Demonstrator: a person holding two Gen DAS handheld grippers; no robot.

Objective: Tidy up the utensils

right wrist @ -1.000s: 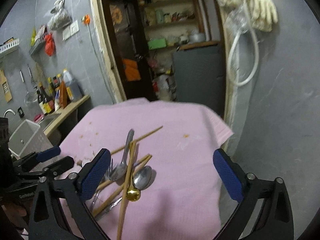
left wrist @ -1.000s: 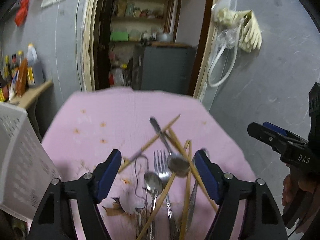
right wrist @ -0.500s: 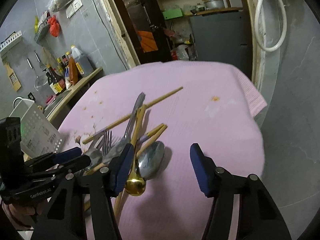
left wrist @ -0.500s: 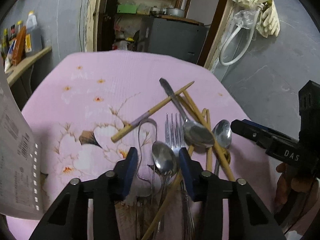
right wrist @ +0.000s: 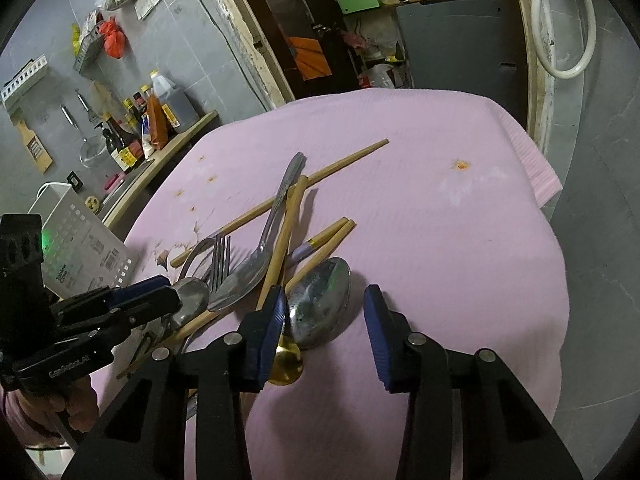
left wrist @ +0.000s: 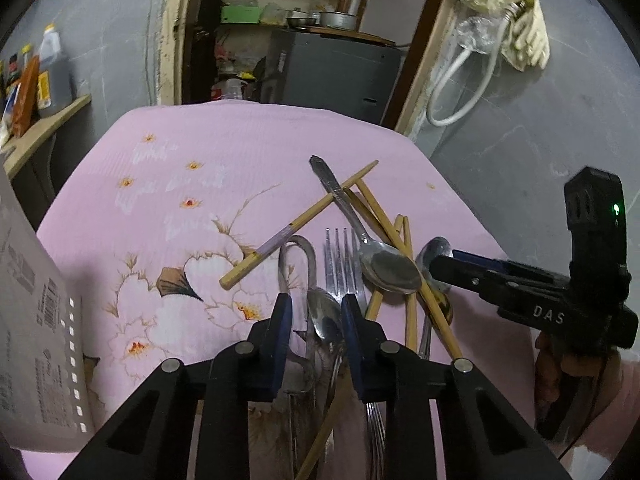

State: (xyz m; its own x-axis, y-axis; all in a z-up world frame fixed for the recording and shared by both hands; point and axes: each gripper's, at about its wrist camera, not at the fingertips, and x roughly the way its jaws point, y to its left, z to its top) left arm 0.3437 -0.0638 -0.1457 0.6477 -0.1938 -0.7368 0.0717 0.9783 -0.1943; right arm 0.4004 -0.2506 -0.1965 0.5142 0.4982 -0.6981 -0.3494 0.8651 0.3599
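Now both my grippers are down on the tangled utensil pile on the pink tablecloth (left wrist: 168, 148).

My left gripper (left wrist: 316, 314) has just been closing, pads straddling a small spoon (left wrist: 325, 314) without visibly pinching; my right gripper (right wrist: 325, 314), also closing, brackets the large spoon (right wrist: 320, 296), not touching. I should lift slowly, since chopsticks (left wrist: 400, 236) cross the handles.

Glossy metal spoons (left wrist: 390, 266) and matt wooden chopsticks (left wrist: 298, 224) on ribbed cloth (left wrist: 168, 168).

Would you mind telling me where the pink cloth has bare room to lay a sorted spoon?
Free: the cloth's right side, from the orange stain to the near edge, and its far part beyond the chopsticks. Crowded: the near-left utensil pile beside the white basket.
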